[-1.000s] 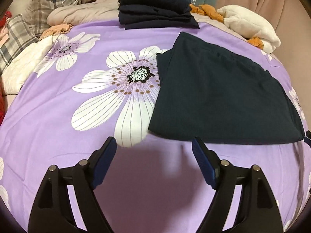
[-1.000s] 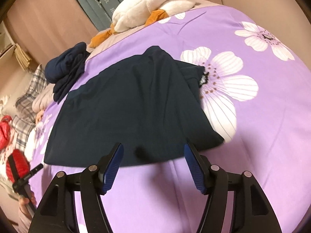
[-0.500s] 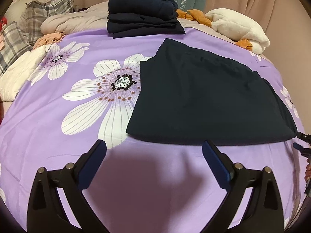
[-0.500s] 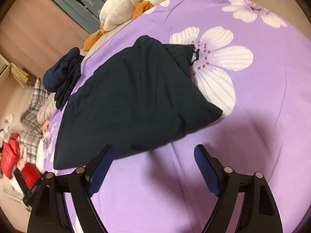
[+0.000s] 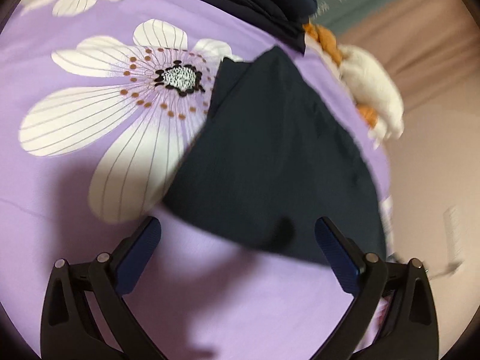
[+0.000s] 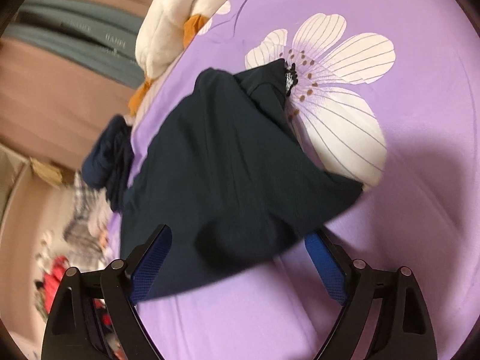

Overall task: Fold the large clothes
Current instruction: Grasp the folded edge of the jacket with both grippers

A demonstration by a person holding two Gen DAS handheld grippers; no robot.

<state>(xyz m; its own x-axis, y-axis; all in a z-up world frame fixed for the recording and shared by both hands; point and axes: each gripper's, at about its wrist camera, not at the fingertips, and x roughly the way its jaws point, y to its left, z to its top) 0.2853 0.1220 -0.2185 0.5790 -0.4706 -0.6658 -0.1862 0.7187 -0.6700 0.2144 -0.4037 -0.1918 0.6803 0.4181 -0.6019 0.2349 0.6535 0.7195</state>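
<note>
Near edge of bed: left gripper (image 5: 237, 252) and right gripper (image 6: 238, 255) are both hovering with jaws spread wide, gripping nothing.
Left gripper: its pads are straddling the near hem of the garment (image 5: 270, 156) from above; contact cannot be told through the blur.
Right gripper: its pads are framing the same hem, seen at (image 6: 228, 180), toward the opposite corner.
Garment: a dark piece, already partly folded, is lying flat on the purple sheet (image 5: 75, 156), beside the big white flower print (image 5: 126, 111).
Step in hand: judging by the poses, both tools are lining up on the near hem for another fold.
Next move: it is probably calling for each tool to drop onto its own corner, pinch all layers together, then carry the hem toward the far edge evenly so the layers are not sliding apart.
Far edge of bed: a stack (image 5: 258, 3) of folded dark clothes is sitting there, with a white plush (image 5: 372, 90) near it.
Containers: none are showing.
</note>
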